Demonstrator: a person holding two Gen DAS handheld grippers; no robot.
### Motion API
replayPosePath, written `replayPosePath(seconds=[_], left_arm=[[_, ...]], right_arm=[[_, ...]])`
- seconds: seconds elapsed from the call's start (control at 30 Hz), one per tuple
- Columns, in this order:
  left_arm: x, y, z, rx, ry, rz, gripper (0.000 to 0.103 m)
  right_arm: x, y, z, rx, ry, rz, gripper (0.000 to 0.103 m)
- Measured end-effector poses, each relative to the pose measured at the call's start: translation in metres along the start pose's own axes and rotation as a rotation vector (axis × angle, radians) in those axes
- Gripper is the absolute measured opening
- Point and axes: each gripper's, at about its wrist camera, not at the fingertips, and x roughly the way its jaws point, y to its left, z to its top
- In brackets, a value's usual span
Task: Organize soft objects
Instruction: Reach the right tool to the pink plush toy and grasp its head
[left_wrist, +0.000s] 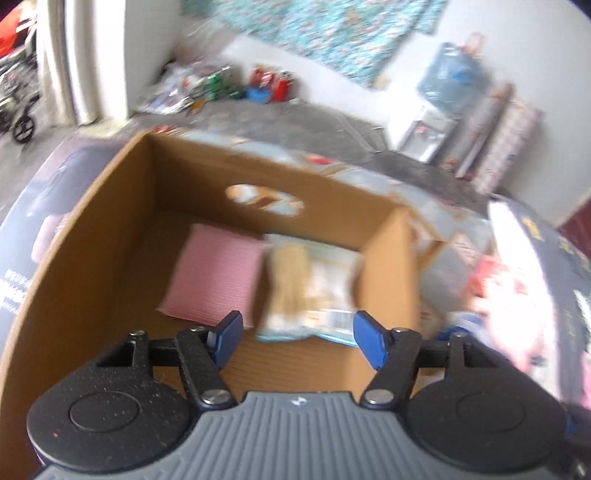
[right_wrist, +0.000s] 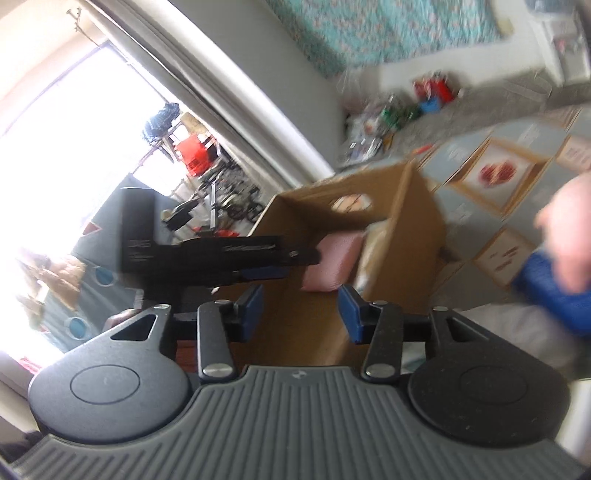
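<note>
Here an open cardboard box stands on the floor, with a pink cushion lying on its bottom and a blurred beige-and-white packet touching the cushion's right side. Above it, the left gripper hangs with jaws apart and empty. The right gripper, also parted and empty, points at the box from the side.

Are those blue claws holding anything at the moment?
No. The left gripper and right gripper are both open and empty above the cardboard box.
</note>
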Motion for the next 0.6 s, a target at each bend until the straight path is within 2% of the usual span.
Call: replayPosePath(seconds=[0.2, 0.3, 0.37, 0.43, 0.6], left_arm=[[-0.015, -0.059, -0.013, 0.079, -0.016, -0.123, 0.07], [-0.01, -0.087, -0.021, 0.111, 0.004, -0.161, 0.07], [-0.004, -0.105, -0.024, 0.117, 0.02, -0.176, 0.07], [0.002, -0.118, -0.027, 0.112, 0.027, -0.181, 0.07], [0.012, -0.136, -0.032, 0.072, 0.03, -0.17, 0.065]], right_arm=[[-0.06, -0.016, 0.005, -0.176, -0.106, -0.253, 0.058], [-0.074, -0.037, 0.009, -0.217, -0.101, -0.323, 0.072], [-0.07, -0.047, 0.011, -0.266, -0.077, -0.371, 0.082], [-0.056, -0.056, 0.014, -0.347, -0.03, -0.413, 0.085], [0.002, -0.068, 0.017, -0.534, 0.08, -0.514, 0.086]])
